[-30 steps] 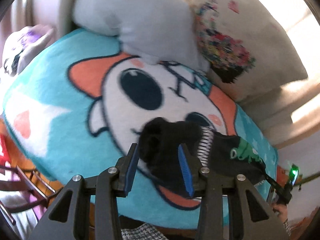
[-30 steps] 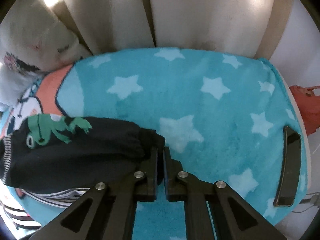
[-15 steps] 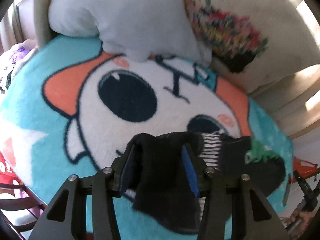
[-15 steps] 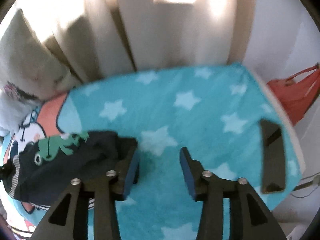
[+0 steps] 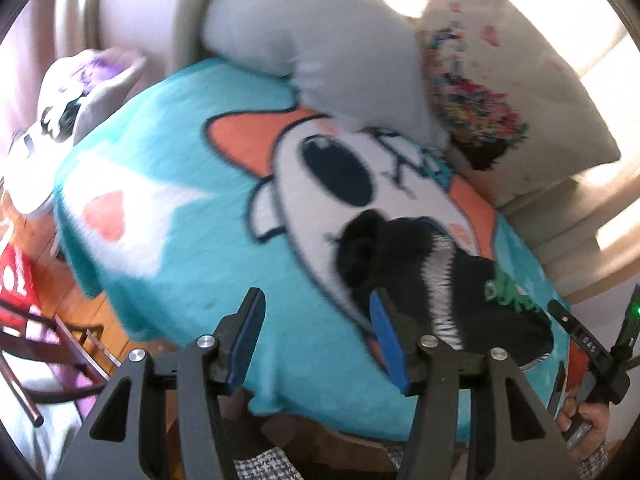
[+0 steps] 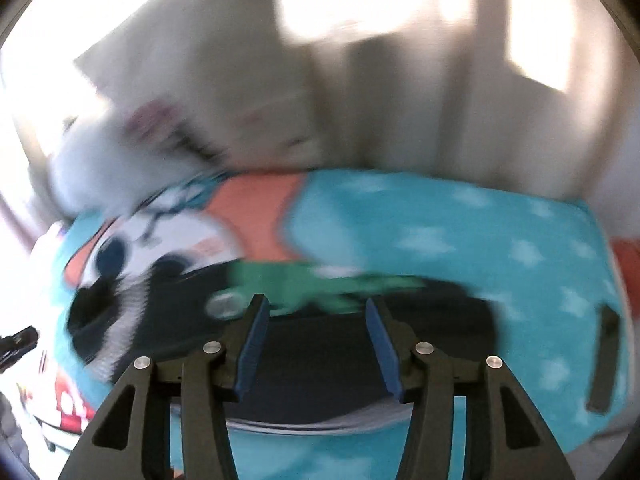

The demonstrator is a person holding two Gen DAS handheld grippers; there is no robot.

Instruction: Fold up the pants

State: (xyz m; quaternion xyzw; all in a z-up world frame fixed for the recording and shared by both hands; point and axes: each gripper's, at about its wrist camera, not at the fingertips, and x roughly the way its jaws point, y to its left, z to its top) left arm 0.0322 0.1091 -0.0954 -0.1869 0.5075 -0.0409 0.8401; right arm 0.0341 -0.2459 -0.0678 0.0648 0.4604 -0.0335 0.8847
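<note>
The black pants (image 5: 432, 268) with a striped band and a green print lie folded on the teal cartoon blanket (image 5: 180, 216). My left gripper (image 5: 316, 336) is open and empty, to the left of the pants and clear of them. In the right wrist view the pants (image 6: 320, 344) lie across the blanket (image 6: 460, 240), blurred by motion. My right gripper (image 6: 316, 344) is open and empty above the middle of the pants. The right gripper also shows at the far right of the left wrist view (image 5: 592, 360).
A grey pillow (image 5: 312, 32) and a white printed pillow (image 5: 500, 80) lie at the bed's head. A dark phone (image 6: 604, 356) lies at the blanket's right edge. A red item (image 5: 16, 280) and a chair frame (image 5: 60, 352) stand left of the bed.
My left gripper let go of the pants' end and drew back to the left. My right gripper opened, released the other end and swung left over the pants.
</note>
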